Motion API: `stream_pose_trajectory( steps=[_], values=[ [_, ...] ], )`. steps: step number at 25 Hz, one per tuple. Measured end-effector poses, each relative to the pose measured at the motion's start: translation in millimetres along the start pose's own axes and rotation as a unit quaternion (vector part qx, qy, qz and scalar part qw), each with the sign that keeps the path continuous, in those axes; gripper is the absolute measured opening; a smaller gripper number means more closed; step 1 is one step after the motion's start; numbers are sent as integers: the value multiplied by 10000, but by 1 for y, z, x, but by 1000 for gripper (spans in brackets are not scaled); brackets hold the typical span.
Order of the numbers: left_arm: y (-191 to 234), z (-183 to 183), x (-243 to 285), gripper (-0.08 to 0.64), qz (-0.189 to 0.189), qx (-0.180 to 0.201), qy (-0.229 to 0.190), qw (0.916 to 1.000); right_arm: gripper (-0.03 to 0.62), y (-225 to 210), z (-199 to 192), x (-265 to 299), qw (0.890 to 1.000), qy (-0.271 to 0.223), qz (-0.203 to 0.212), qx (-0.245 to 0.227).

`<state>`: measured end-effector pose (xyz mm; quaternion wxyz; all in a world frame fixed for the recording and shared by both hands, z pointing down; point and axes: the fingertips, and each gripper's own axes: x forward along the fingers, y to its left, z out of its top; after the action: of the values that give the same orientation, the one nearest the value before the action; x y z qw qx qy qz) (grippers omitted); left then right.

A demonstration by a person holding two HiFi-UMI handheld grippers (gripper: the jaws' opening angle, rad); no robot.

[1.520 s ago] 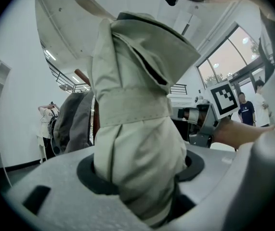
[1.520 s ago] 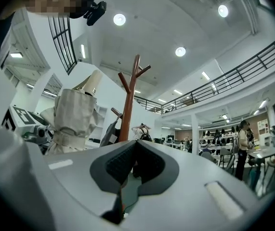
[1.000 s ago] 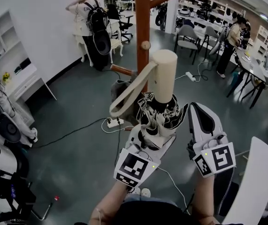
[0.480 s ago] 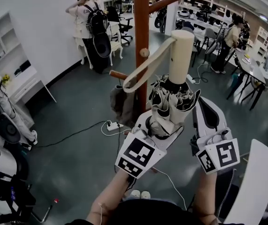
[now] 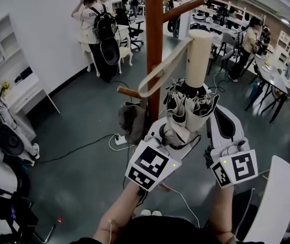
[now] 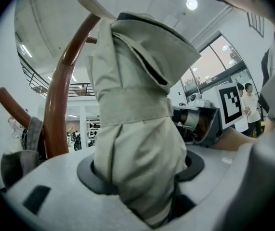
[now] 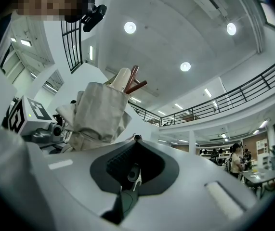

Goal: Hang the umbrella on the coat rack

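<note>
The left hand-held gripper [image 5: 171, 132] pinches the folded umbrella [image 5: 189, 98] by its lower, bundled cloth. In the left gripper view the pale fabric [image 6: 137, 129] fills the gap between the jaws, which press on it from both sides. The umbrella is off the floor and carried only by that grip. Its long axis is close to upright, leaning a little to the right in the head view. The thick cream handle [image 5: 198, 55] is the top end and the gathered canopy the bottom end.

A flat cream strap [image 5: 161, 74] loops off the handle to the left, toward the brown pole of the coat rack [image 5: 154, 34]. The strap crosses the pole in the head view, but whether it touches the wood cannot be told. The umbrella is just beside the pole, on its right. It sits below the upper peg [image 5: 183, 8] and above the short lower peg [image 5: 128, 92]. A grey cloth [image 5: 132, 122] hangs by that lower peg.

The right hand-held gripper [image 5: 220, 120] is just beside the umbrella on its right. Its jaws are pressed together with nothing between them — in the right gripper view the tips meet [image 7: 135, 139] and the umbrella [image 7: 98, 112] is off to the left, apart from them.
</note>
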<state>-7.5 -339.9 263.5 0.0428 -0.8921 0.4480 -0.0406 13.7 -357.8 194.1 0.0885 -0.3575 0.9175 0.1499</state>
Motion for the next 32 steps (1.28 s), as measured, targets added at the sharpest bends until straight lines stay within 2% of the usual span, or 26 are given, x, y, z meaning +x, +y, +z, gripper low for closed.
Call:
stream_pose_trajectory(
  steps=[6,11,16,26,32],
  values=[
    [6,-5,6,287,111,11,10,9999,6,-6,-11,3,10000,-7,75,6],
    [21,12,10,287,191,72,-40,9998,6,-13,-5,21,9999,-29,163,18],
    [36,12,9,287,141,-238,-54,9996,6,-8,-3,33,9997,68,221,4],
    [48,-15,10,287,107,-764,-61,9970,6,-10,-14,27,9997,180,164,-14],
    [40,-29,10,287,102,-728,-60,9973,6,-11,-19,25,9997,207,131,38]
  ],
)
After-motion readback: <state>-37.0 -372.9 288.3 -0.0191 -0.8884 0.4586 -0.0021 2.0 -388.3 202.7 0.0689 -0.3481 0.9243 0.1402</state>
